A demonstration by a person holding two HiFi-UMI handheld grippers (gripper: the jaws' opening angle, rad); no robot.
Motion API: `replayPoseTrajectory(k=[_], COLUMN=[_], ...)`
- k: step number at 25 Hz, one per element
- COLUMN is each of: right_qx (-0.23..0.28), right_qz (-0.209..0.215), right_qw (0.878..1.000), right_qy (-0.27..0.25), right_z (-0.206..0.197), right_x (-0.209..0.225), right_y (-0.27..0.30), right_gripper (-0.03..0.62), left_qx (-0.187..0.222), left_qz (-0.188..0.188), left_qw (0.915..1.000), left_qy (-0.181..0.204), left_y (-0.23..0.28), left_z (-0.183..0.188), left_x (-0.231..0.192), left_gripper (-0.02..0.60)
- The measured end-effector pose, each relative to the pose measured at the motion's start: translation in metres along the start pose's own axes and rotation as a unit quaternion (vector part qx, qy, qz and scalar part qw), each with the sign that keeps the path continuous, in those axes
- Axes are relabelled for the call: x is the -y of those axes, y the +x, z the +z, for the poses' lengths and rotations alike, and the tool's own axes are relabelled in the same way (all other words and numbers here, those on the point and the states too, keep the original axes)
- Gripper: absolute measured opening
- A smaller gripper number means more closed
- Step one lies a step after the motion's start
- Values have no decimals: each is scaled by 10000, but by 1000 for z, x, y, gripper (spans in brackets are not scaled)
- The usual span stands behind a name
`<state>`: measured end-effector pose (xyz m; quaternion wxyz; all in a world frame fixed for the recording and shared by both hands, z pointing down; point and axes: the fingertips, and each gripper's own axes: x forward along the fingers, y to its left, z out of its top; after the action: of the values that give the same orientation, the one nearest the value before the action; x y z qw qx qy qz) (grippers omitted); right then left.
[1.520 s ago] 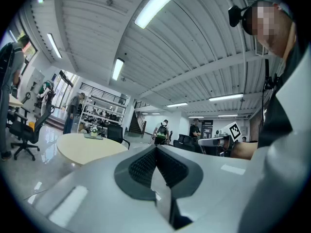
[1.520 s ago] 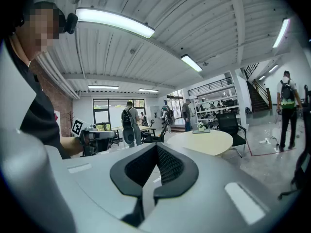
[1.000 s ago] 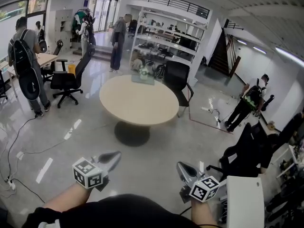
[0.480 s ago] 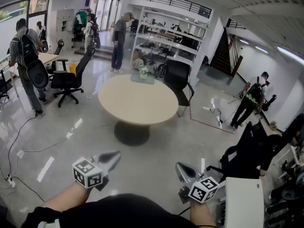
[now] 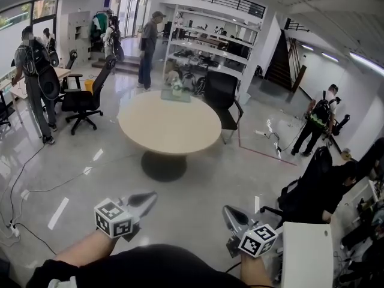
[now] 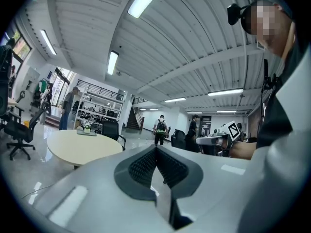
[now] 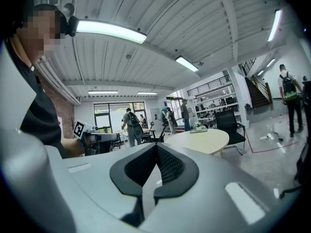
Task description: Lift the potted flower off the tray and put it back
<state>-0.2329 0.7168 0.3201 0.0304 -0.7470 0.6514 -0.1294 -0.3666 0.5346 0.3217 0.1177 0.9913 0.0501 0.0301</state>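
Note:
The potted flower [image 5: 176,87] stands on a flat tray [image 5: 174,96] at the far edge of a round beige table [image 5: 170,125], several steps ahead. Both grippers hang low in front of the person's body, far short of the table. My left gripper [image 5: 152,195] has its jaws together with nothing in them, and so does my right gripper [image 5: 226,210]. The left gripper view shows the flower [image 6: 87,127] small on the table [image 6: 77,147] beyond the shut gripper [image 6: 156,148]. In the right gripper view the flower [image 7: 198,126] sits past the shut gripper [image 7: 156,146].
A black office chair [image 5: 223,98] stands behind the table and another [image 5: 83,101] to its left. People stand at the left, back and right. Shelving [image 5: 210,47] lines the back. A white desk [image 5: 306,254] is at lower right. Cables [image 5: 24,191] cross the floor at left.
The table has drawn a little nearer and shifted left in the head view. Both grippers keep their places in the picture, still shut. People in the background have walked on.

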Motion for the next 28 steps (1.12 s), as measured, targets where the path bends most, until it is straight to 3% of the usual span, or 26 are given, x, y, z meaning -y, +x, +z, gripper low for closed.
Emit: replayPoseTrajectory(k=[11, 22, 28], right_qx=[-142, -84, -129], right_qz=[-109, -380, -390], right_qw=[9998, 9991, 9989], right_qy=[25, -182, -211], right_z=[-1, 42, 54], right_x=[23, 29, 29], right_y=[51, 182, 260], right_gripper=[14, 14, 14], left_qx=[-5, 196, 209], left_qz=[-90, -314, -151], left_qw=[9998, 9992, 9996], left_qy=[-192, -135, -146], left_y=[27, 46, 38], left_z=[-6, 47, 66], left_x=[-53, -196, -281], left_gripper=[-2, -2, -2])
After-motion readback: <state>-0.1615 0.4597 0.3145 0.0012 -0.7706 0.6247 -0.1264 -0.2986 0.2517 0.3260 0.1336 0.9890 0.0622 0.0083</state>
